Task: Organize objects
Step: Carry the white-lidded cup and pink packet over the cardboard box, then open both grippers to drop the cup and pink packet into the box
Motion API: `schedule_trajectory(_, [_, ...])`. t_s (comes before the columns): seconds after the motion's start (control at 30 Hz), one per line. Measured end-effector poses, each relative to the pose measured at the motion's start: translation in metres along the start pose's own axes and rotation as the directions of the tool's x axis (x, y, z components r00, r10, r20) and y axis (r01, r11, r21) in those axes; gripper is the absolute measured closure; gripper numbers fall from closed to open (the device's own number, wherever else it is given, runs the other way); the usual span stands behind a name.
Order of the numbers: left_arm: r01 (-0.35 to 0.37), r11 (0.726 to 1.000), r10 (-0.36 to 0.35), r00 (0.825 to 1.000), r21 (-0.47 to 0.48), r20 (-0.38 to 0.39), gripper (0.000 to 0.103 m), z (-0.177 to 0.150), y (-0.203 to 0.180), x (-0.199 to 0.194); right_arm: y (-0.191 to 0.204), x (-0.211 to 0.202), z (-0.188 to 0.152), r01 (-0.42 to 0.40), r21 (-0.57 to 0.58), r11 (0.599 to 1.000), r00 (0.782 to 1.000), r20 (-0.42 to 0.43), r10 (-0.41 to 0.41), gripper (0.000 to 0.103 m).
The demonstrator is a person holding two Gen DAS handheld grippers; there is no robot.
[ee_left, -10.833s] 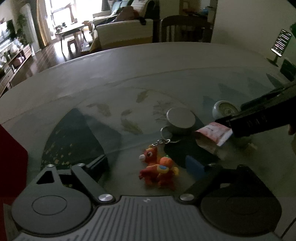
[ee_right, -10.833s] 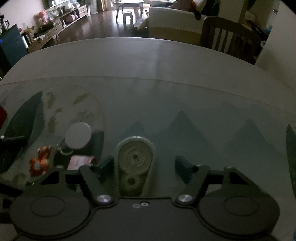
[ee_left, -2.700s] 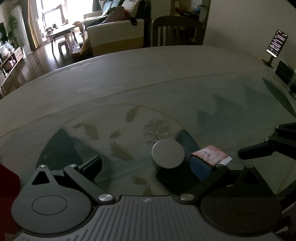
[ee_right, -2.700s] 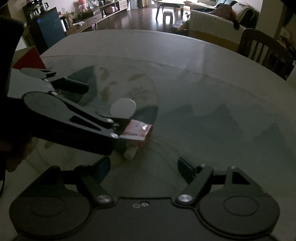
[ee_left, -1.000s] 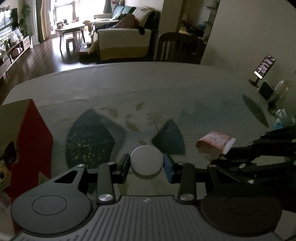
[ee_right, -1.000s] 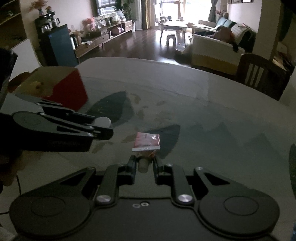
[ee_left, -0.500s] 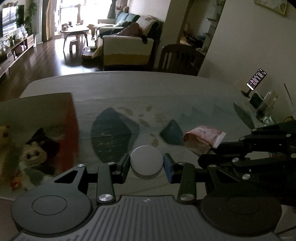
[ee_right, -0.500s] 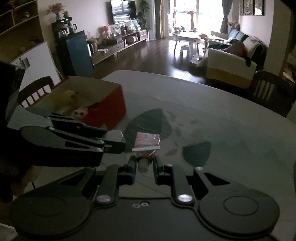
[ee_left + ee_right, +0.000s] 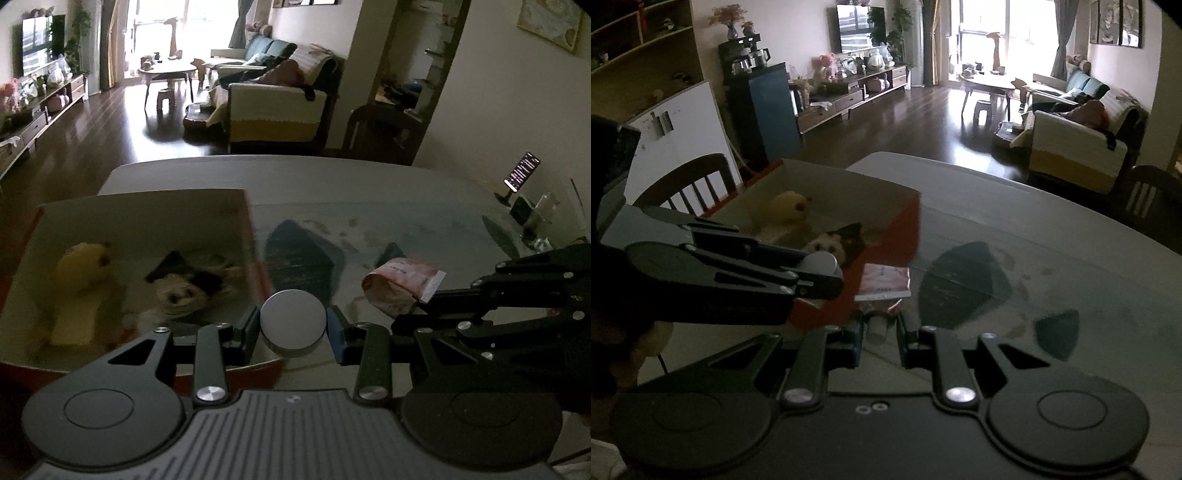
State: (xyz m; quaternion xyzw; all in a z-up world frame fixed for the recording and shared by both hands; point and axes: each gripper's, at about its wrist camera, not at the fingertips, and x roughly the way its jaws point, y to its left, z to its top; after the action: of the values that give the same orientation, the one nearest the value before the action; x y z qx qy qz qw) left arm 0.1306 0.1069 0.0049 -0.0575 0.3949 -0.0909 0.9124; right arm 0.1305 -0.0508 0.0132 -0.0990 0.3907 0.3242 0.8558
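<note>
At the bottom centre of the left wrist view, our left gripper (image 9: 293, 329) is clamped on a round grey disc (image 9: 293, 324), one pad on each side of it, held in the air over the near right corner of the red box (image 9: 271, 365). At the bottom centre of the right wrist view, our right gripper (image 9: 880, 333) is pinched on the white cap end of a pink pouch (image 9: 883, 283), which sticks out forward, off the table. We see dark print on the pouch's pale face, but it is too blurred to read.

Just beyond, in the left half of the left wrist view, the box stands open with a pale inside. A yellow plush toy (image 9: 84, 271) lies toward its left side and a black-and-white plush toy (image 9: 184, 284) toward its right. The glass table (image 9: 461, 221) spreads across the middle of the frame, with dark leaf patterns beneath it.

At the far right edge a phone (image 9: 521, 172) stands lit on a stand; its screen text is too small to read. In the upper part of the frame we see a sofa (image 9: 277, 110) and a coffee table (image 9: 168, 72).
</note>
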Motion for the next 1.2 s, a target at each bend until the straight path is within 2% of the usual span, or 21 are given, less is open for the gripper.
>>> schedule_trajectory(0.27, [-0.027,1.000,0.027,1.000,-0.001,0.005,0.065,-0.001,0.051,-0.017,0.038,0.027,0.017,-0.007,0.002,1.000,1.000,-0.002,0.007,0.085])
schedule_trajectory(0.53, [-0.063,0.998,0.063,0.998,0.005,-0.012,0.065,0.002,0.096,-0.015,0.059,0.059,0.038,0.003,0.003,1.000,1.000,-0.005,-0.003,0.085])
schedule_trajectory(0.87, [-0.089,0.995,0.091,0.994,0.039,-0.064,0.065,0.015,0.125,0.023,0.055,0.115,0.070,0.052,-0.001,0.999,0.997,-0.051,-0.052,0.085])
schedule_trajectory(1.2, [-0.087,0.993,0.098,0.987,0.084,-0.127,0.065,0.025,0.130,0.072,0.050,0.164,0.084,0.090,-0.025,0.996,0.990,-0.111,-0.092,0.085])
